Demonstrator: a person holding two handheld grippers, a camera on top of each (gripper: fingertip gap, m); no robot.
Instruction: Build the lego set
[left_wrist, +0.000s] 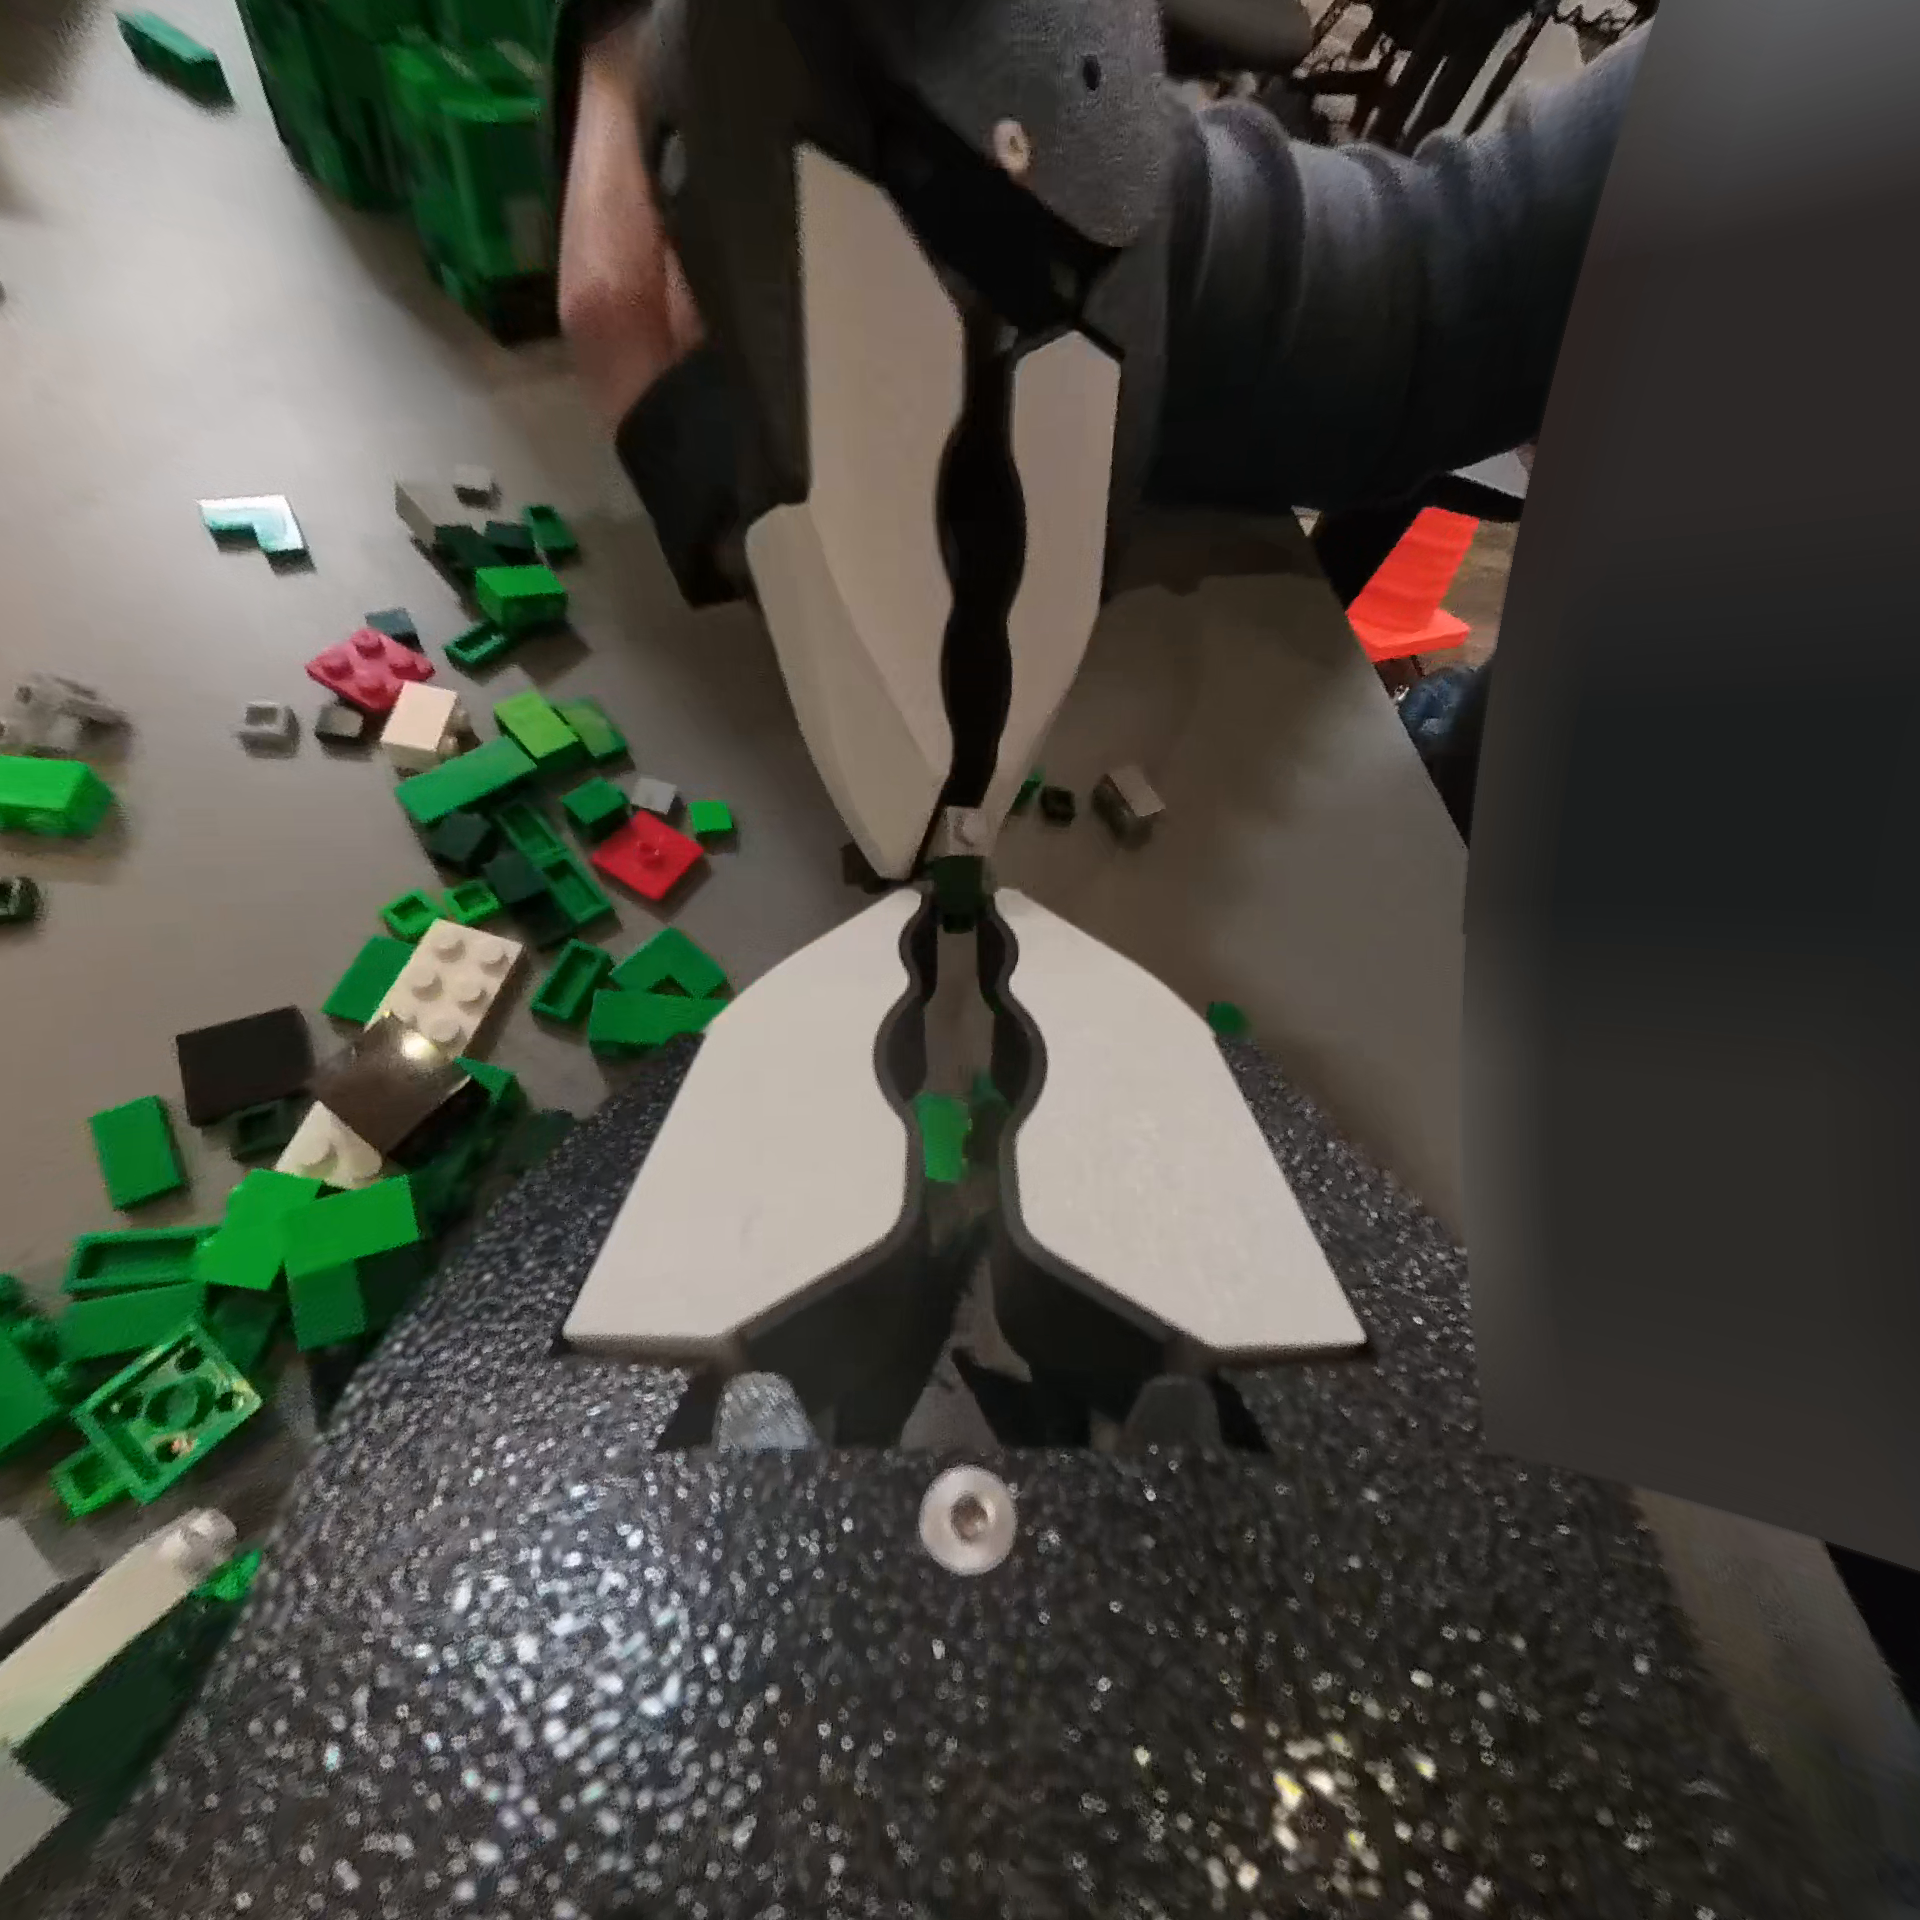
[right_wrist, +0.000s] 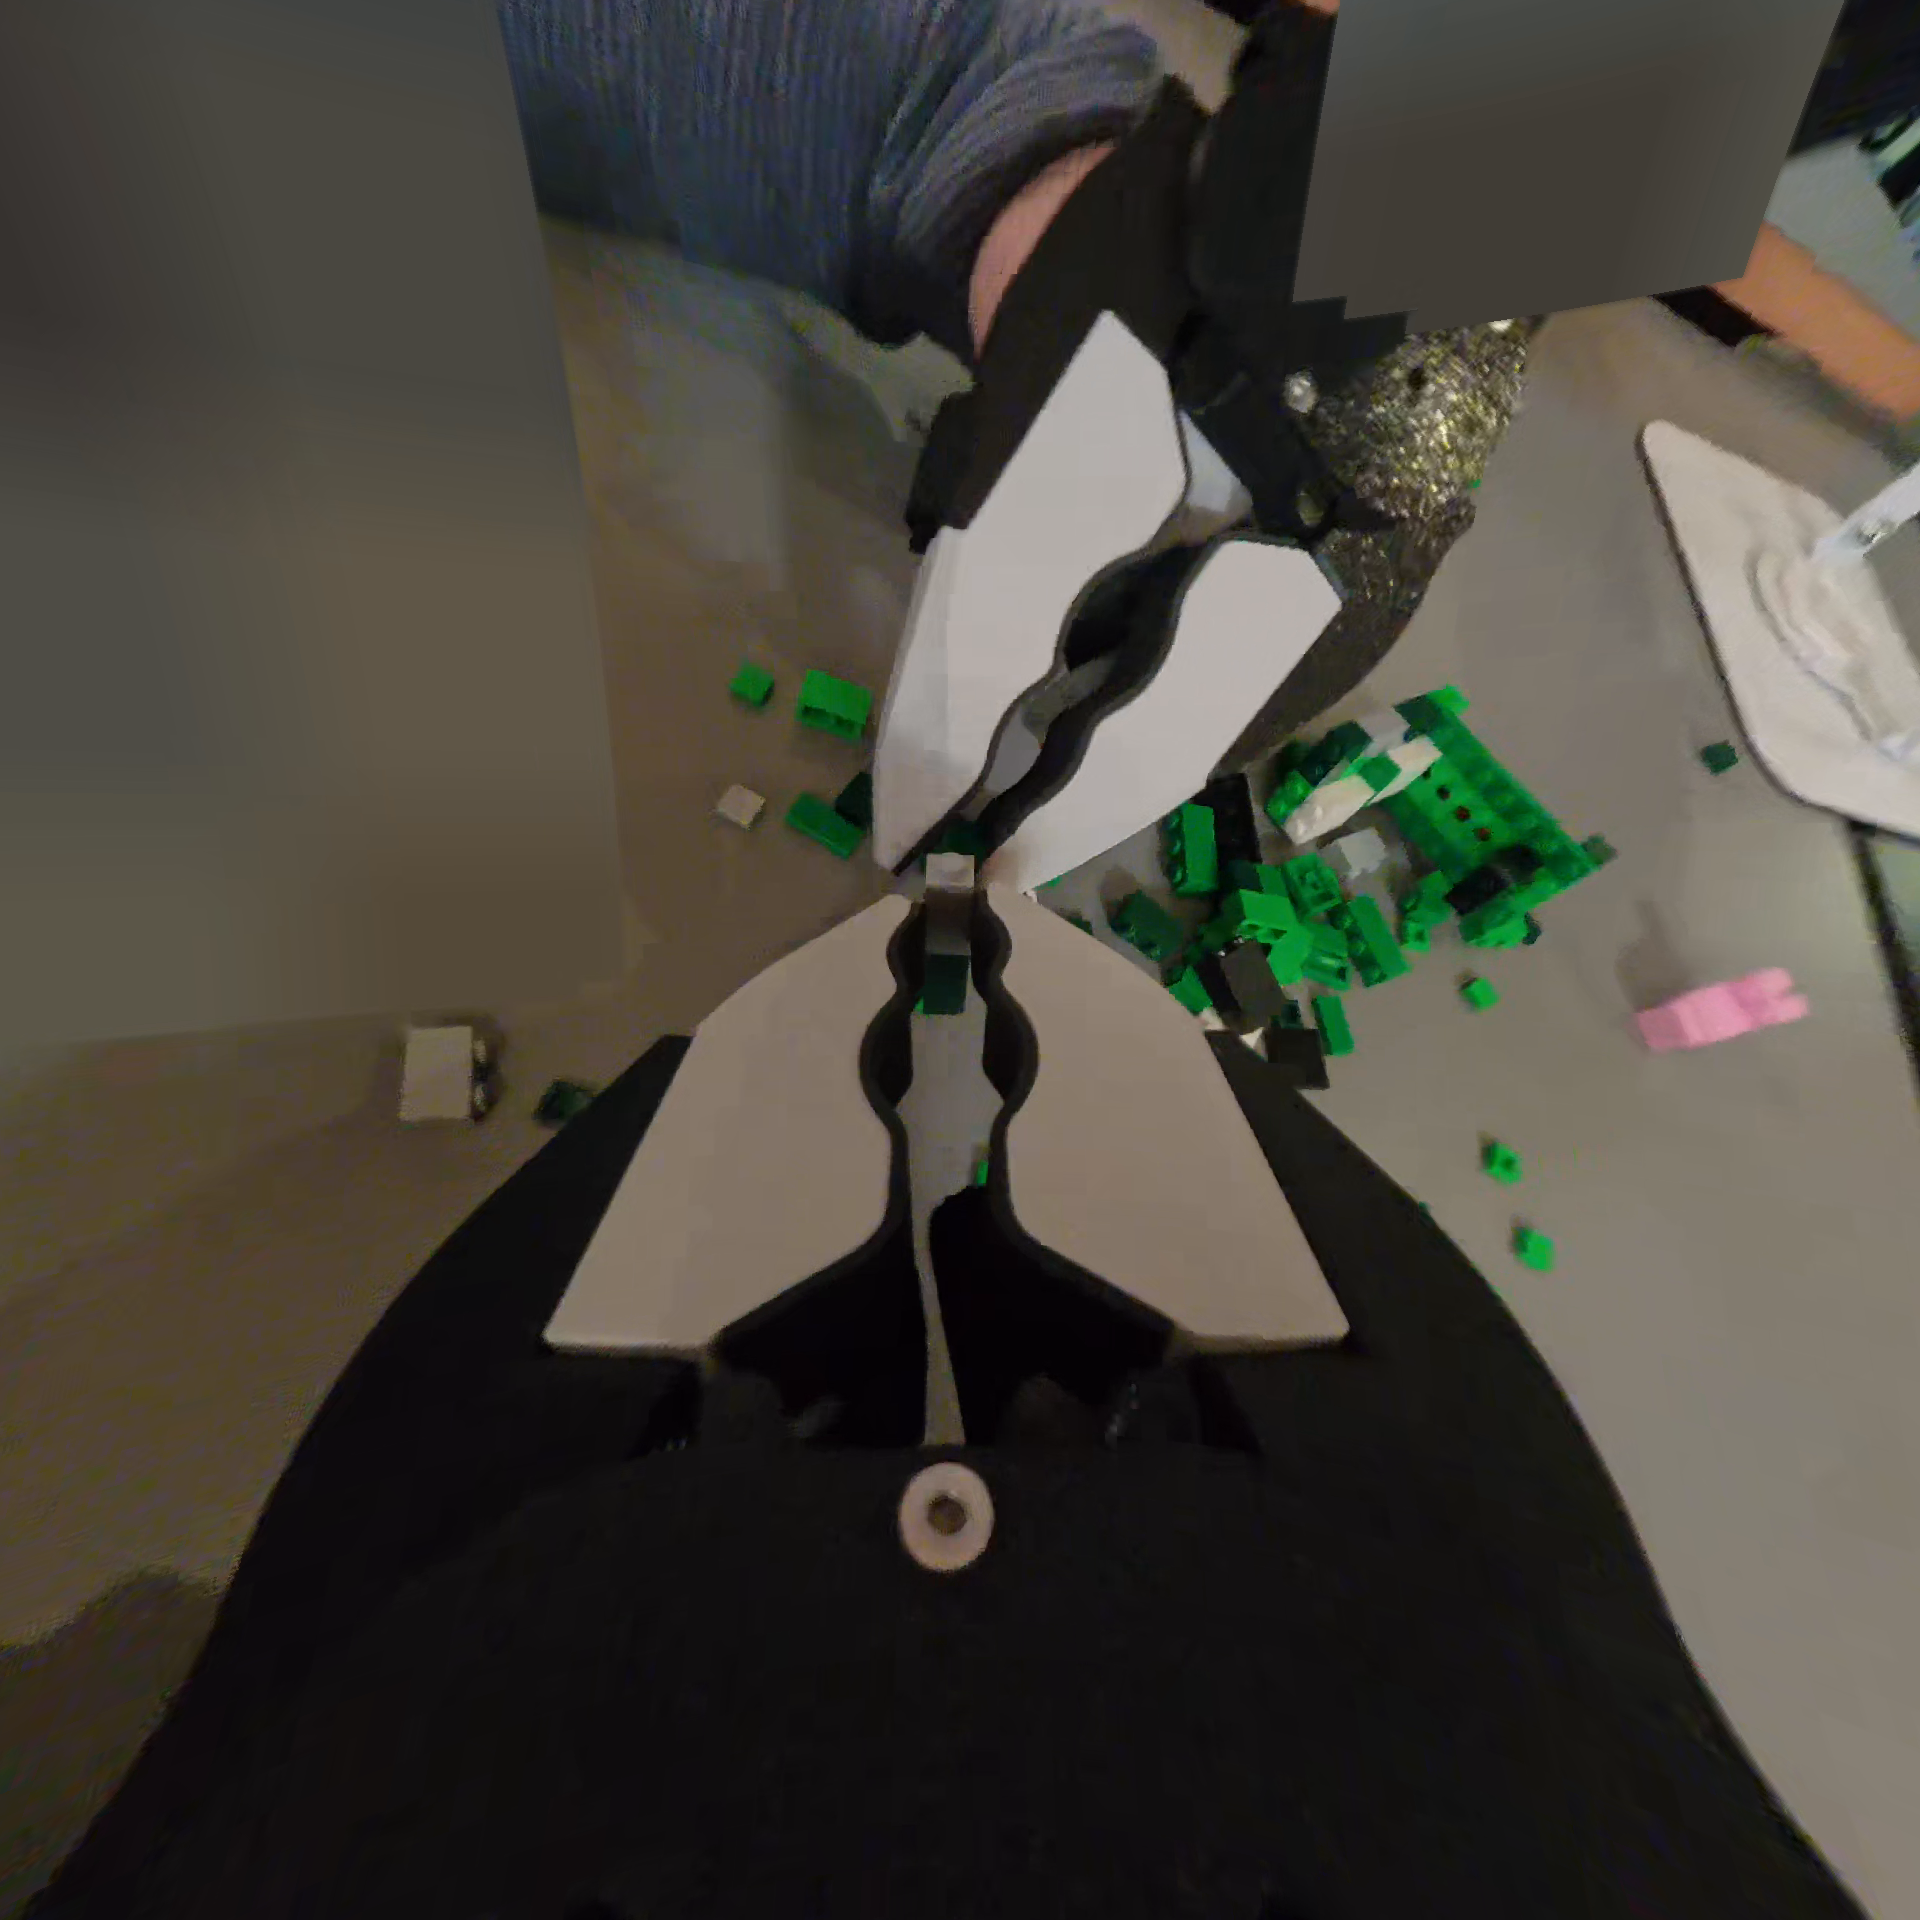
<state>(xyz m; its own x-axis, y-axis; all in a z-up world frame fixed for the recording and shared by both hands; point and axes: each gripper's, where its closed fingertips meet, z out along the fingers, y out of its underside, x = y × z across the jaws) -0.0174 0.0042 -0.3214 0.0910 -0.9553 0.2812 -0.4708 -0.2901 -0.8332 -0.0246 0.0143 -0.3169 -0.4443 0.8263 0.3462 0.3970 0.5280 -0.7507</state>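
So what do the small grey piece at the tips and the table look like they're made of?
The grey piece looks like hard moulded plastic, matte: crisp edges and a stud on top. It is pinched between the right tool and left tool. The table looks like a smooth, matte grey laminate, though the exact material is unclear.

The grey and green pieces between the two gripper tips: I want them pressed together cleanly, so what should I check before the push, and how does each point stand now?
1. Left gripper shut on the dark green piece: ok.
2. Right gripper shut on the small grey piece: ok.
3. The two pieces meet tip to tip above the table: ok.
4. Studs squarely lined up: cannot tell, the fingers hide the joint.
5. Pieces already fully seated: cannot tell.
6. Loose brick pile clear of both grippers: ok, it lies to one side on the table.
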